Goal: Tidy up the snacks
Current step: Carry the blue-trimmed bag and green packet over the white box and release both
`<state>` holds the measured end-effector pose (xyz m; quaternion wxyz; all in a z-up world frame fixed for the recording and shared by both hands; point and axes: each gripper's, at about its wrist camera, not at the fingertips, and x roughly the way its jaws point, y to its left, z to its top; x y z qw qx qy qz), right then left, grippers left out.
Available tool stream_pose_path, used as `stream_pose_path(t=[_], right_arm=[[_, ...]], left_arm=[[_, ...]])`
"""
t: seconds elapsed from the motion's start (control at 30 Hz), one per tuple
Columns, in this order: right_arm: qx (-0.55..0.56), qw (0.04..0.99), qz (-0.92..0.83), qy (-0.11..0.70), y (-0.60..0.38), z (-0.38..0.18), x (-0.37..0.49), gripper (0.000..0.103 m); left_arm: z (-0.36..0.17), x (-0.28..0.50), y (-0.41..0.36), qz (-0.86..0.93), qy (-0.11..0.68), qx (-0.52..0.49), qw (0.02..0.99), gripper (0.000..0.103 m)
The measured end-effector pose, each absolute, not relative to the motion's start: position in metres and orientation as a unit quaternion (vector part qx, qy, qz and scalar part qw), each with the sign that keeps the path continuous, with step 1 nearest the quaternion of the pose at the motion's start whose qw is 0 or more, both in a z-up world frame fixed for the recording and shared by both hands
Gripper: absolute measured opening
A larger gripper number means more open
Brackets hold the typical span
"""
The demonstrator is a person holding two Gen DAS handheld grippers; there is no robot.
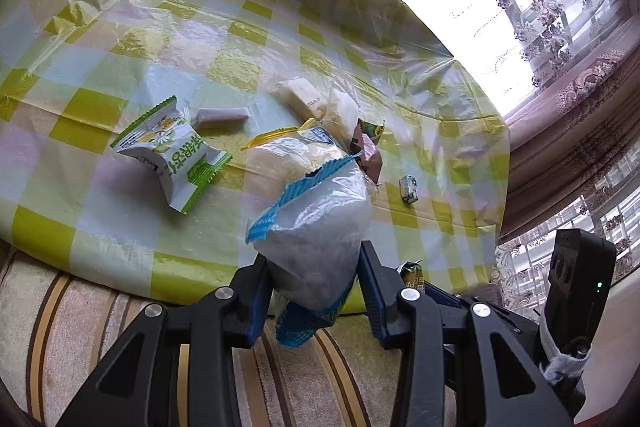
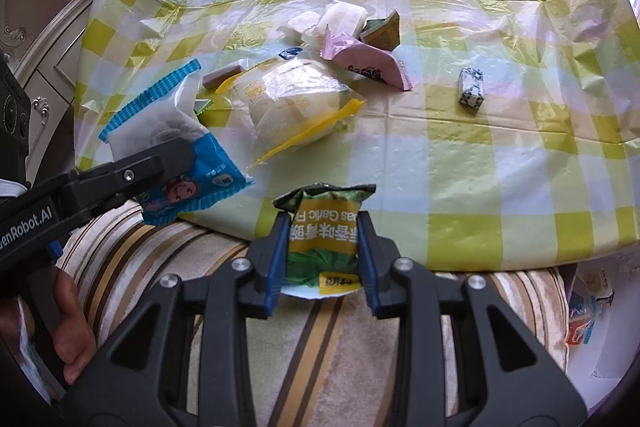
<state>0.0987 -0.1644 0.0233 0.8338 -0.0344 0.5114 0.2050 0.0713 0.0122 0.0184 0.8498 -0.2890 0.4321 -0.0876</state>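
Two packets are held off the worktop [image 2: 460,163], the blue packet [image 1: 316,227] clamped in the left jaws and the green packet [image 2: 324,231] in the right, with perhaps eight snacks lying behind.

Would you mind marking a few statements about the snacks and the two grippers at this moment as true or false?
1. The left gripper is shut on a blue-edged packet. True.
2. The right gripper is empty. False: it grips a green and yellow snack pack.
3. A pink wrapper lies on the checked tablecloth. True.
4. The small wrapped candy sits on top of the pink wrapper. False: it lies apart from it, alone on the cloth.
5. The bun in the yellow-edged bag is held by a gripper. False: it lies on the cloth.
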Motion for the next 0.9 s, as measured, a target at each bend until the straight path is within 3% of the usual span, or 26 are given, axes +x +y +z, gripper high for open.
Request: stream_pose_path(t=[0.9], right_arm=[[0.052,0.872,0.072,0.481,-0.368,0.042,0.097,0.036]], left_arm=[[0.033,0.116,-0.17,-0.227,0.482,-0.182,0.826,0.041]])
